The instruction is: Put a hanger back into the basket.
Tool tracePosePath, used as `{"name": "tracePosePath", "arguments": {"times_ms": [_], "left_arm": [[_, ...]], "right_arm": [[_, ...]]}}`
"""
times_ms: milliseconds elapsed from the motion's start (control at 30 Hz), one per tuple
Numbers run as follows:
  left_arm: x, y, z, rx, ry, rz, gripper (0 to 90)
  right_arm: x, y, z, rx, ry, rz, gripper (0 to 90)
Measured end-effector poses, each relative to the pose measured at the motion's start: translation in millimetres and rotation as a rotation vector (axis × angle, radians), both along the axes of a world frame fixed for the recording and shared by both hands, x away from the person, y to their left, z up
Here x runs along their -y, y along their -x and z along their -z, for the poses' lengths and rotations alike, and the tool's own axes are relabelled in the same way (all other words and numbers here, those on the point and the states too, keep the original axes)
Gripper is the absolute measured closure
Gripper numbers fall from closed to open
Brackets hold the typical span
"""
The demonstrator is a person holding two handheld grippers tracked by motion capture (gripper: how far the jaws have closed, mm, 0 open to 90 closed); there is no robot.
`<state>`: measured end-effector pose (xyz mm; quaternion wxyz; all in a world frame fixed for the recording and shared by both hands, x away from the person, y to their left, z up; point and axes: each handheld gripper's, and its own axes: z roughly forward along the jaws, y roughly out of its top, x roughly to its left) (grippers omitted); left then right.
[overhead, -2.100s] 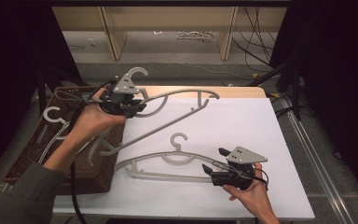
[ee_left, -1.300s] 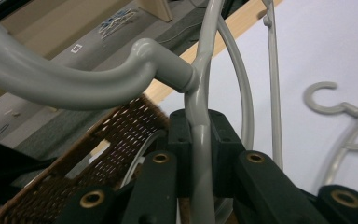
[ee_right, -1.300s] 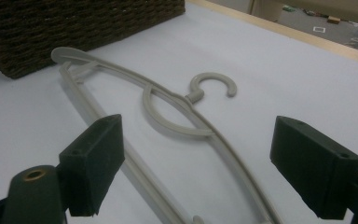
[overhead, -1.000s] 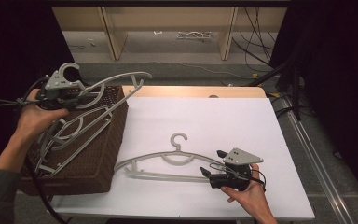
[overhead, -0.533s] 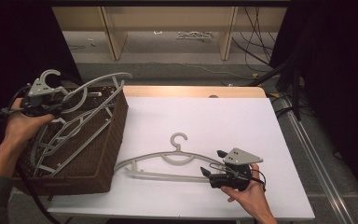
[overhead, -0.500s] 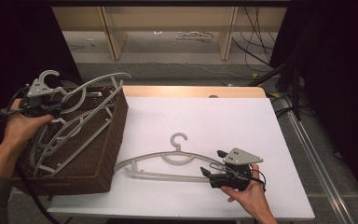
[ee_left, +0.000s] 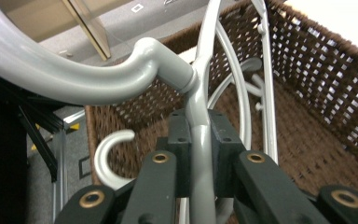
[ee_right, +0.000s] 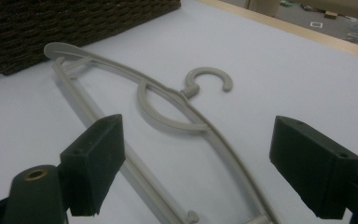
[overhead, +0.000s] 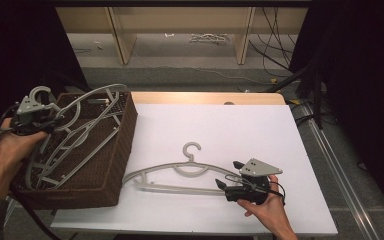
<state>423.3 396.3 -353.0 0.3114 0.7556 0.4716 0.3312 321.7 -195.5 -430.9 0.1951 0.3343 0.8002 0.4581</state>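
At the far left of the high view, my left gripper [overhead: 51, 120] hangs over the brown wicker basket [overhead: 111, 165], shut on a grey plastic hanger [overhead: 94, 93]. The left gripper view has the jaws [ee_left: 200, 161] clamped on that hanger's neck [ee_left: 168, 70], just below its hook, with the basket's inside [ee_left: 317, 70] beneath. A second grey hanger [overhead: 190, 169] lies flat on the white table. My right gripper [overhead: 228, 174] rests open at that hanger's right end. In the right gripper view the wide-apart pads [ee_right: 93, 163] straddle the hanger's arm [ee_right: 168, 98] without touching it.
Other grey hangers [overhead: 72, 156] lie inside the basket, and one hook [ee_left: 105, 156] shows by its wall. The basket's corner [ee_right: 51, 28] stands left of the table hanger. The white table top [overhead: 240, 125] has a wooden far edge. Shelving and cables lie beyond it.
My left gripper has carried its hanger from above the table leftward over the basket and has lowered it towards the basket's inside. The right gripper and the table hanger have stayed put.
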Motion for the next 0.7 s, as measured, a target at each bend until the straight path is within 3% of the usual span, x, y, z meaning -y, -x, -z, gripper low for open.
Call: {"name": "tracePosePath", "arguments": {"times_ms": [333, 600, 700], "left_arm": [[-7.2, 4.6, 22.3, -0.076, -0.034, 0.037, 80.9], [5.8, -1.1, 44.9, -0.143, -0.045, 0.065, 80.3], [10.8, -3.8, 52.0, -0.178, -0.052, 0.054, 80.3]], "right_arm": [[-0.3, -0.8, 1.5, -0.002, 0.002, 0.003, 19.3], [0.0, -0.8, 1.9, -0.002, 0.003, 0.003, 19.4], [0.0, -0.8, 2.0, -0.002, 0.005, 0.003, 19.4]]}}
